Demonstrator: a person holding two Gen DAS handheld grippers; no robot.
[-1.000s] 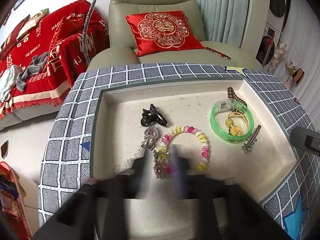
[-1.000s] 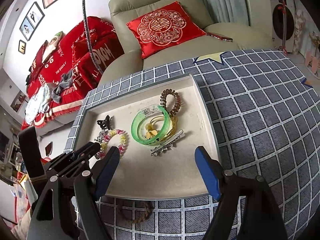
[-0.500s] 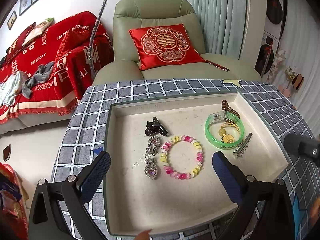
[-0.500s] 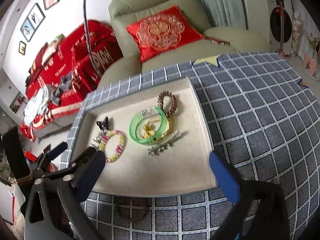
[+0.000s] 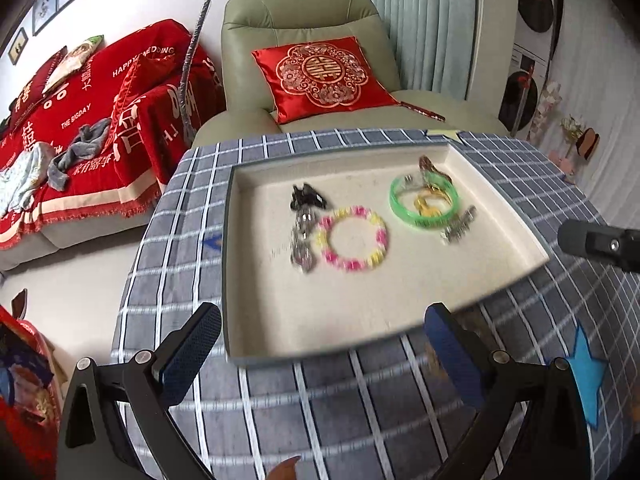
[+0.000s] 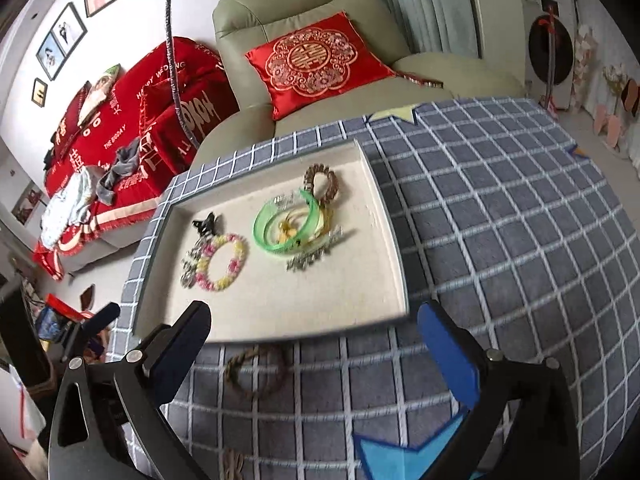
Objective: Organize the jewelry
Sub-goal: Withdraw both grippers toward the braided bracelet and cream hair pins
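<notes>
A beige tray (image 5: pixel 360 312) with a grey rim lies on the checked tablecloth. It holds a black claw clip (image 5: pixel 306 200), a silver charm (image 5: pixel 302 240), a pink-and-yellow bead bracelet (image 5: pixel 352 245), a green bangle (image 5: pixel 424 200), a silver hair clip (image 5: pixel 460 226) and a brown bead bracelet (image 6: pixel 322 178). My left gripper (image 5: pixel 322 356) hangs open and empty over the tray's near edge. My right gripper (image 6: pixel 316 356) is open too, with nothing in it. On the cloth just in front of the tray (image 6: pixel 300 304), under that gripper, lies a brown braided bracelet (image 6: pixel 256 372).
The round table's grey checked cloth (image 6: pixel 500 240) has blue star patches near the front. Behind the table stands a green armchair (image 5: pixel 300 12) with a red cushion, and a red-covered sofa (image 5: pixel 80 100) is at the left. The right gripper's body (image 5: pixel 592 242) shows at the right edge.
The left gripper's fingers, close together over the charm and bead bracelet a second ago, now stand wide apart. The right gripper's jaws widened. Both grippers drew back from the tray.
</notes>
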